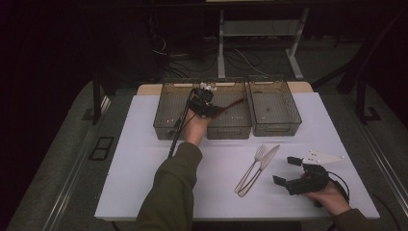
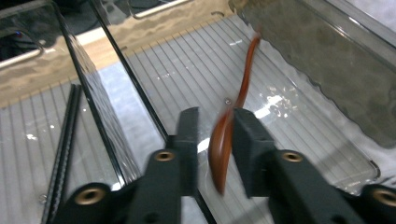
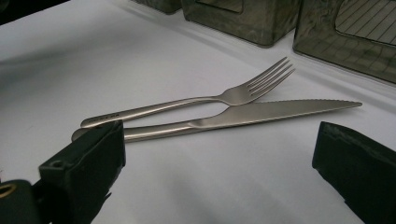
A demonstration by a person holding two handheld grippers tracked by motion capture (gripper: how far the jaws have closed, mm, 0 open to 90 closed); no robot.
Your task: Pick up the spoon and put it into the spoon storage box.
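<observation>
The left gripper hangs over the middle bin, centre of the frame; its jaws stand slightly apart, a brown spoon loose between them; lower right, the right gripper rests spread wide near the fork and knife.

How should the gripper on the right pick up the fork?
Best to grip the fork by its handle, near the middle, coming from above with the fingers either side. It lies flat on the table, beside the knife, and the two handles almost touch near their ends, so the middle probably gives more room.
</observation>
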